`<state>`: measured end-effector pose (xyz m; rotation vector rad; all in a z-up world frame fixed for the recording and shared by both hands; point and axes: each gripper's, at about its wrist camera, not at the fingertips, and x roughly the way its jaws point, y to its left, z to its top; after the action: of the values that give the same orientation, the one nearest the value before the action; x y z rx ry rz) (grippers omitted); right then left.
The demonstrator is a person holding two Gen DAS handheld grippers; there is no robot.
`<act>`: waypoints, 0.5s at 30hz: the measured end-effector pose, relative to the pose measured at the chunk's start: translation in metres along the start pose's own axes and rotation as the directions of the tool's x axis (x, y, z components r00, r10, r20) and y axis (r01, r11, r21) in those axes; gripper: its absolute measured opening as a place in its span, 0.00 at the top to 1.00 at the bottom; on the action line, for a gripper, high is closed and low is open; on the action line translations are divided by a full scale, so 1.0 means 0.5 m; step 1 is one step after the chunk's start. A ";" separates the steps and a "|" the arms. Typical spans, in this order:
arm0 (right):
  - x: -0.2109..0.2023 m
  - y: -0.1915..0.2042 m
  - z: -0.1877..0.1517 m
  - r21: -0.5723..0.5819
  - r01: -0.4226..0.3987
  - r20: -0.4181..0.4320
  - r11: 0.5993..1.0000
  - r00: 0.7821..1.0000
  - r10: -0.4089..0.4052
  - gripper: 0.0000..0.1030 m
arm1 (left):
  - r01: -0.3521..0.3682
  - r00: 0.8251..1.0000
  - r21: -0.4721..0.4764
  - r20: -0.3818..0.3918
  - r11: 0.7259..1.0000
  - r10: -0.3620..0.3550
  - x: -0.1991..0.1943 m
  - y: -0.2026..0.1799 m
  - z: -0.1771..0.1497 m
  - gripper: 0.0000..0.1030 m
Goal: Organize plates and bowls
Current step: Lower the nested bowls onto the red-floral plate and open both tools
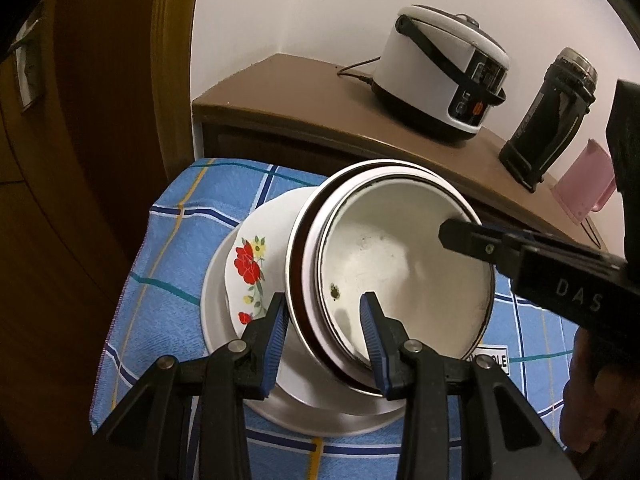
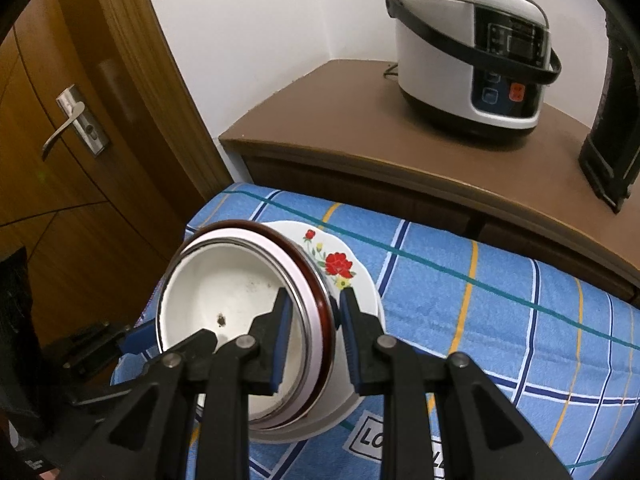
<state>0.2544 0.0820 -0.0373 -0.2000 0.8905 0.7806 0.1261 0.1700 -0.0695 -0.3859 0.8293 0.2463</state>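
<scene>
Tilted steeply on its side, a white enamel bowl (image 1: 404, 264) with a dark chipped rim and a small rust spot inside sits nested in a larger bowl (image 2: 316, 312) edged in brown-red, and both lean over a flower-printed plate (image 1: 248, 264) stacked on a plain white plate (image 1: 320, 412), all on a blue checked cloth (image 2: 460, 300). From the near side the left gripper (image 1: 324, 316) straddles the nested rims, its blue-padded fingers (image 1: 374, 332) partly spread, one inside the enamel bowl and one outside the larger bowl's rim. On the opposite edge the right gripper (image 2: 316, 312) pinches the same rims between narrowly parted fingers (image 2: 350, 320). Behind, a rice cooker (image 2: 472, 56) stands on a brown cabinet (image 2: 340, 120).
</scene>
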 end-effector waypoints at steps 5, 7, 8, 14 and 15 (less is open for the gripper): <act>0.009 0.002 0.009 -0.003 -0.005 -0.009 1.000 1.000 0.005 0.75 | 0.001 1.000 -0.004 -0.003 1.000 -0.001 0.004 0.005 0.004 0.61; 0.015 -0.001 0.010 0.003 -0.009 -0.014 1.000 1.000 0.009 0.75 | 0.003 1.000 -0.002 0.005 1.000 -0.003 0.004 0.006 0.006 0.61; 0.020 -0.004 0.008 0.008 -0.012 -0.017 1.000 1.000 0.012 0.75 | 0.002 1.000 0.003 0.014 1.000 -0.002 0.003 0.006 0.007 0.61; 0.046 -0.009 -0.005 0.042 -0.053 -0.048 0.998 0.997 0.055 0.75 | -0.028 0.998 0.009 0.048 1.000 0.028 0.010 0.012 0.010 0.59; 0.046 -0.007 -0.006 0.042 -0.059 -0.053 0.997 0.997 0.061 0.75 | -0.025 0.999 0.005 0.047 1.000 0.024 0.013 0.015 0.012 0.59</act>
<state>0.2635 0.0903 -0.0572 -0.1602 0.9665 0.8157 0.1316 0.1798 -0.0722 -0.3631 0.7884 0.2749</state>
